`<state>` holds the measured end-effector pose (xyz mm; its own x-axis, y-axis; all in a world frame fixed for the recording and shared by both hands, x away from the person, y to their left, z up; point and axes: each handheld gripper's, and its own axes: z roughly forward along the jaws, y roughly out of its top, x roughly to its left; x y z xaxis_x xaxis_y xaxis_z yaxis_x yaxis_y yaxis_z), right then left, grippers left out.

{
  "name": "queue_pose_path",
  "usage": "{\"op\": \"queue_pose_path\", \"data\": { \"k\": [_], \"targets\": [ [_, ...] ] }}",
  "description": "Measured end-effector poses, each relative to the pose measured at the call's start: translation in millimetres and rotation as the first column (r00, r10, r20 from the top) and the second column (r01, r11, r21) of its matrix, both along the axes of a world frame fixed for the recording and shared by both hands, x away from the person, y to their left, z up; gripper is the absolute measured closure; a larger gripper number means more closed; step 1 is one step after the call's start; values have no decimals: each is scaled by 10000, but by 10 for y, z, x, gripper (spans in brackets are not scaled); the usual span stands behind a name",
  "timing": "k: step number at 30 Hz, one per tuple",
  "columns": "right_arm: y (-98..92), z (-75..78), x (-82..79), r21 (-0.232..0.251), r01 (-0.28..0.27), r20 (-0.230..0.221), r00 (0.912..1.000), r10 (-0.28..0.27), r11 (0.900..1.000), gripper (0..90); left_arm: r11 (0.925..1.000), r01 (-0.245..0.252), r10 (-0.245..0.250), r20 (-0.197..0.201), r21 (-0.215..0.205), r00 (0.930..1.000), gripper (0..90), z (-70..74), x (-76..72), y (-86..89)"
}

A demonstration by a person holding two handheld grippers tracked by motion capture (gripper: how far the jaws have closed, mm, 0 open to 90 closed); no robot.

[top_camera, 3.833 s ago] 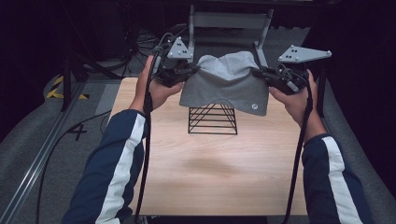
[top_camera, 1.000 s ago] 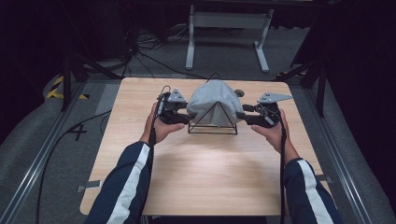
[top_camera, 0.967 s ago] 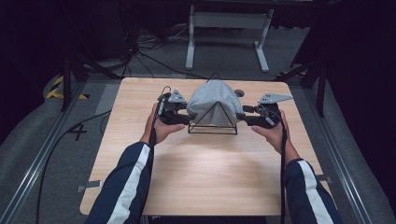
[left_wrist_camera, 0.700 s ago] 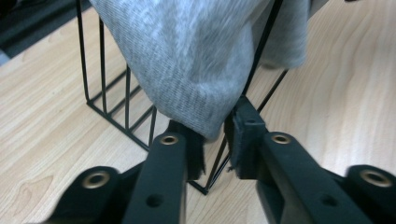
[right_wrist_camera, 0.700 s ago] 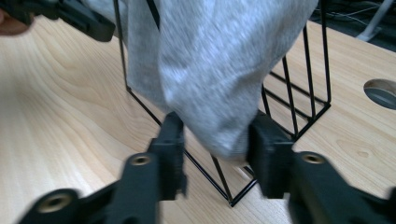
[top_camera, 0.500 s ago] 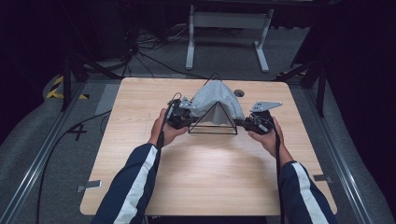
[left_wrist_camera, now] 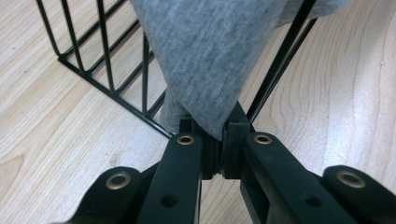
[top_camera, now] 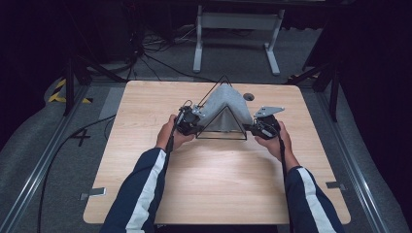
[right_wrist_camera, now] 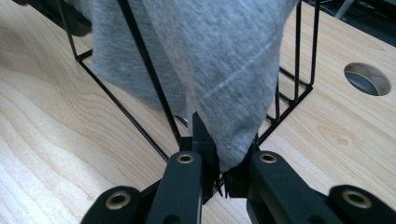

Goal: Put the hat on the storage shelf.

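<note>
While both hands reached in from the near edge of the desk (top_camera: 218, 179), each pair of tongs pinched a lower corner of a grey cloth (top_camera: 224, 104) that lay draped over a black wire rack (top_camera: 221, 131) of triangular outline. In the high view the left tongs (top_camera: 190, 124) sat at the left foot of the rack, held by the left hand (top_camera: 172, 136), and the right tongs (top_camera: 253, 128) sat at its right foot, held by the right hand (top_camera: 274, 141). The cloth hung between the two pairs of tongs, rising from each of them to the peak of the rack.

In the left gripper view the left tongs (left_wrist_camera: 219, 140) were pressed together on a tapering corner of the grey cloth (left_wrist_camera: 210, 56), which spread wider above and ahead of them. The wire rack (left_wrist_camera: 112, 60) stood just ahead and to the left of those tongs, its thin upright bars resting on the pale wood of the desk (left_wrist_camera: 56, 140), and one slanted bar ran up just to their right.

In the right gripper view the right tongs (right_wrist_camera: 223, 163) were likewise closed on a hanging corner of the grey cloth (right_wrist_camera: 229, 60), with a faint seam line crossing the fabric above them. Bars of the wire rack (right_wrist_camera: 299, 70) stood right ahead of these tongs on both sides of the cloth. A round hole (right_wrist_camera: 367, 78) in the desk (right_wrist_camera: 56, 154) lay farther ahead and to the right of the tongs.

Both forearms wore dark blue sleeves (top_camera: 141, 194) with a white stripe.
</note>
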<state>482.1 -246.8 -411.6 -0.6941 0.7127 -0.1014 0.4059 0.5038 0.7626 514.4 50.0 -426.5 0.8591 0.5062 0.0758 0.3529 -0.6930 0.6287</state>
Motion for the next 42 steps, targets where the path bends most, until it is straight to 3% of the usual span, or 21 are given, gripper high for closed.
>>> {"op": "queue_pose_path", "data": {
  "k": [4,6,11,13,14,15,16,19,21,22,23,24,26,27,29,30,32,34,37,40,42],
  "targets": [
    [-7,31,-34,419,-111,-201,9997,119,9991,856,9984,83,-87,64,565,9999,877,16,-33,-39],
    [30,116,-127,-8,-461,40,9989,461,9989,858,9982,163,-161,-32,583,9999,876,38,-56,8],
    [12,157,-197,0,-685,89,9976,685,9977,837,9991,95,-105,237,422,9997,858,107,-107,52],
    [12,157,-172,-165,-441,98,9990,443,9989,643,9988,-139,119,421,475,9990,715,113,-104,60],
    [10,164,-161,-134,-257,121,9996,259,9996,568,9993,-287,278,334,244,9991,637,125,-95,83],
    [-13,181,-150,172,-231,38,9997,231,9996,546,9983,-387,390,68,-432,9992,556,137,-84,126],
    [-46,216,-148,576,-164,2,9999,164,9982,497,9939,-288,278,-109,-1062,9996,494,164,-74,177],
    [-155,350,-129,1557,-102,63,9999,93,9878,437,9784,-163,113,-254,-2058,9996,358,251,-53,269],
    [-223,487,-104,2119,2,173,9998,-39,9773,418,9724,-178,120,-263,-2328,9996,313,334,-22,326],
    [-245,547,-98,2294,57,242,9996,-116,9733,416,9624,-249,182,-272,-2706,9995,309,397,0,373],
    [-278,641,-85,2565,124,384,9990,-230,9665,416,9462,-300,181,-398,-3223,9990,310,464,44,430],
    [-278,641,-85,2565,124,384,9990,-230,9665,416,9462,-300,181,-398,-3223,9990,304,464,44,430],
    [-292,772,-28,2756,243,530,9978,-404,9610,414,9161,-606,427,-539,-3963,9976,304,542,110,488],
    [-281,797,20,2770,334,532,9973,-500,9603,414,9085,-763,570,-592,-4108,9966,307,558,152,490],
    [-258,786,102,2825,497,264,9979,-595,9580,408,9055,-892,656,-709,-4149,9953,302,557,213,465],
    [-228,728,194,2871,628,-122,9980,-619,9558,401,9021,-1054,783,-816,-4183,9936,302,538,242,442],
    [-213,694,232,2893,641,-412,9977,-545,9551,387,8955,-1180,696,-1269,-4292,9895,302,474,307,387],
    [-181,617,293,2876,575,-837,9959,-348,9560,375,8973,-1106,505,-1494,-4273,9875,308,421,327,340],
    [-161,538,332,3154,399,-1468,9891,72,9481,370,9021,-740,-31,-1777,-4252,9841,344,364,322,275],
    [-176,472,334,3994,-215,-2043,9725,1119,9165,375,8818,-235,-778,-1944,-4711,9778,423,364,291,280],
    [-175,452,307,4276,-587,-2284,9585,1707,9020,376,8832,10,-1065,-1986,-4689,9743,418,377,259,293]
  ]
}}
